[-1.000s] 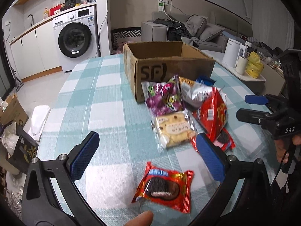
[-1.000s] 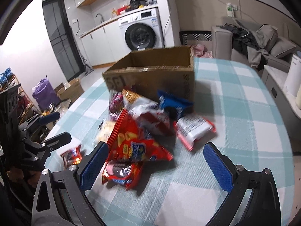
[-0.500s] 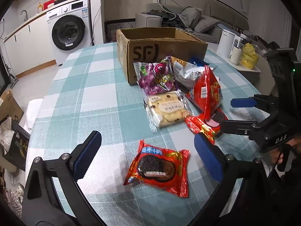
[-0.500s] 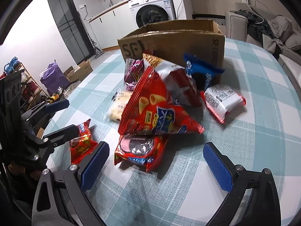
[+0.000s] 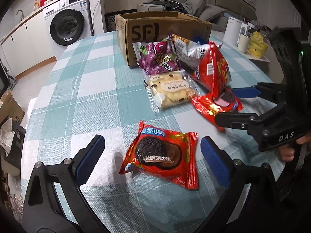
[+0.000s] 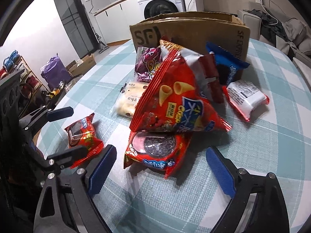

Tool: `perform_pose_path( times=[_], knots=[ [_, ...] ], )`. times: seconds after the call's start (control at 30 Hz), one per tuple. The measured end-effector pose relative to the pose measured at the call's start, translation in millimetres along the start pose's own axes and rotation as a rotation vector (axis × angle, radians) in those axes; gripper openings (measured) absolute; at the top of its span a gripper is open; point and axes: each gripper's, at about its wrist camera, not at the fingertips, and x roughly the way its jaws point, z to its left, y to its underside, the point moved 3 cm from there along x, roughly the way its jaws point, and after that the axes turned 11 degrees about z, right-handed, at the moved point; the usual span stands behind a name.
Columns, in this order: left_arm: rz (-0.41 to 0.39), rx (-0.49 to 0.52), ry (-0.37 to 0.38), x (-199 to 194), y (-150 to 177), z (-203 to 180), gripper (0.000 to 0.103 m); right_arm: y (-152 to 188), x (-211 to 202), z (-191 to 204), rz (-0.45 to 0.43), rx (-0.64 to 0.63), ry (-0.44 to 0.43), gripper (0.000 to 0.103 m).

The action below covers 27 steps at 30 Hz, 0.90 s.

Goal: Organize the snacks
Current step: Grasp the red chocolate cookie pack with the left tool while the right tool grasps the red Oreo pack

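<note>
The left tongs (image 5: 151, 155) are wide open, with one blue pad on each side of a red cookie pack (image 5: 161, 155) that lies flat on the checked surface (image 5: 77, 101). The pack sits right between the pads but they do not touch it. The right tongs (image 6: 161, 170) are wide open too, and another red cookie pack (image 6: 155, 151) lies just in front of them, between the pads, with its far end tucked under a big red chip bag (image 6: 175, 101). To do this step well, I think each pair of tongs should come down low, keep the pack in the middle, and close softly on the puffy part so the cookie inside does not break. The right tongs should slide their pack out slowly, or the chip bag on top may tip over. Past the packs are a pale bread pack (image 5: 171, 89), a purple candy bag (image 5: 159, 58), a blue cookie pack (image 6: 225, 66) and a small white and red pack (image 6: 245, 97). Farthest from the tongs stands an open brown box (image 5: 147, 31), and that looks like where the snacks should go.
</note>
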Motion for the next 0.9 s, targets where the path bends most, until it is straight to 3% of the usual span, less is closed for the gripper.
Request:
perform_pose_path(
  times=[0.37, 0.5, 0.67, 0.9],
  knots=[
    [0.055, 0.023, -0.021, 15, 2, -1, 0.091, -6, 9, 9, -0.002, -0.031, 0.046, 0.086],
    [0.061, 0.036, -0.002, 19, 2, -2, 0.078, -5, 7, 6, -0.004, -0.036, 0.053, 0.085],
    [0.046, 0.039, 0.032, 19, -1, -2, 0.056, -3, 6, 8, -0.011, -0.054, 0.050, 0.073],
    [0.033, 0.023, 0.035, 20, -7, 0, 0.051, -2, 4, 10, -0.013, -0.080, 0.029, 0.062]
  ],
)
